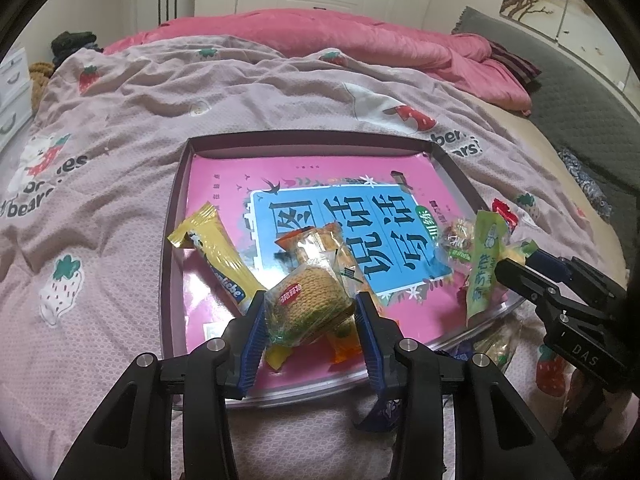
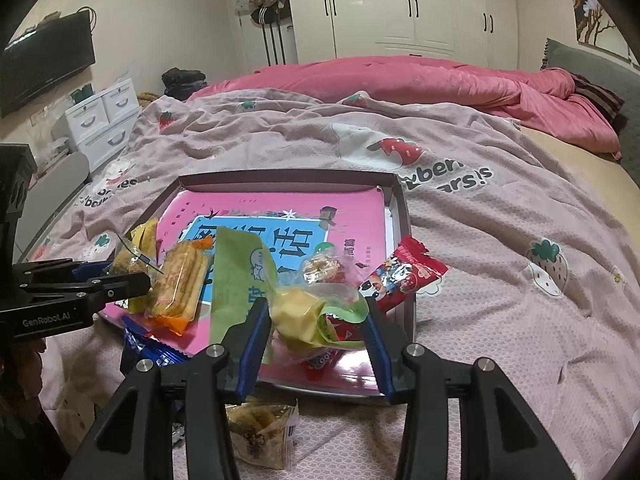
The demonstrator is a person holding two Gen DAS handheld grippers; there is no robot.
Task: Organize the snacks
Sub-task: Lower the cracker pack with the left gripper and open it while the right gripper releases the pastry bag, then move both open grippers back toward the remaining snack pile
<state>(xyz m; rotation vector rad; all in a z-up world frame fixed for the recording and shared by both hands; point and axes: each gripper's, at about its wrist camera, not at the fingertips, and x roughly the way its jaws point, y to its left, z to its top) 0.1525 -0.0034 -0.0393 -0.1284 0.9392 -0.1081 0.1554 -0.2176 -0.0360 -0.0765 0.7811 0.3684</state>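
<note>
A shallow cardboard tray [image 1: 178, 184] lay on a bed [image 1: 120, 128] covered by a strawberry-print blanket, lined with a pink book cover and filling the middle of both views. In the left wrist view the left gripper [image 1: 310, 316] sat at lower centre, over the tray's near edge, its blue pads pressed on a wrapped round cookie [image 1: 308, 304]. A long yellow wafer pack [image 1: 216, 252] lay just to the upper left of it, running from upper left to lower right. In the right wrist view the right gripper [image 2: 318, 320] stood at lower centre, half closed around a clear-wrapped pale yellow cake [image 2: 298, 314]; whether the right-hand pad touched the wrapper could not be told. A red packet [image 2: 404, 276] hung over the tray's right rim, nearer the right gripper. One more snack bag [image 2: 264, 432] lay on the bed below the tray
</note>
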